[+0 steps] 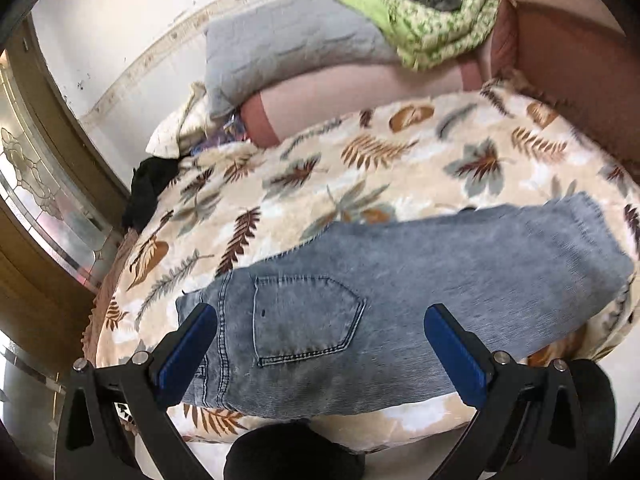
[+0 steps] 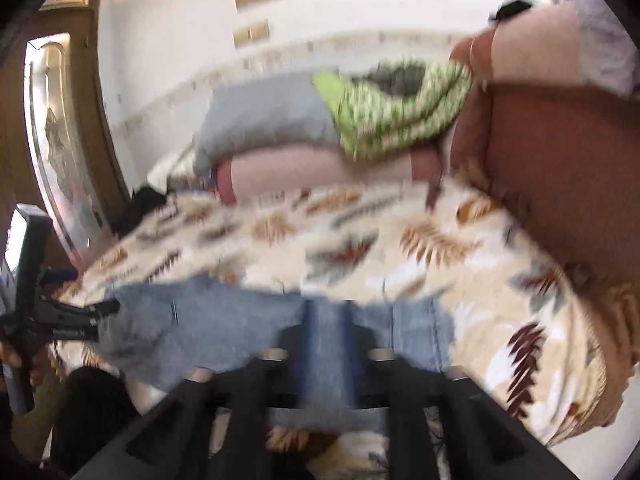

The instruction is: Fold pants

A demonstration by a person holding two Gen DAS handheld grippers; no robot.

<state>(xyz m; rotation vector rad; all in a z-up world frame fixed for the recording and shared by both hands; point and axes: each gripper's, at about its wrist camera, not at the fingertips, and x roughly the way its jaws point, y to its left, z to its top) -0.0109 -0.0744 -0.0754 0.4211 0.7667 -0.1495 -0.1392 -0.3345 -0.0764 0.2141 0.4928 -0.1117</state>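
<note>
A pair of light blue jeans (image 1: 380,292) lies on a leaf-patterned blanket (image 1: 320,176), back pocket up, waistband at the left. My left gripper (image 1: 320,332) is open, its blue-padded fingers (image 1: 188,348) spread above the pocket end and holding nothing. In the blurred right wrist view the jeans (image 2: 224,328) lie across the bottom. My right gripper (image 2: 326,340) is shut on a fold of the denim at the leg end. The left gripper (image 2: 92,316) shows there at the far left.
A grey pillow (image 1: 280,48), a pink bolster (image 1: 360,92) and a green patterned cloth (image 1: 436,28) lie at the head of the bed. A dark garment (image 1: 148,188) hangs at the bed's left edge. A wooden door with glass (image 1: 36,184) stands at the left.
</note>
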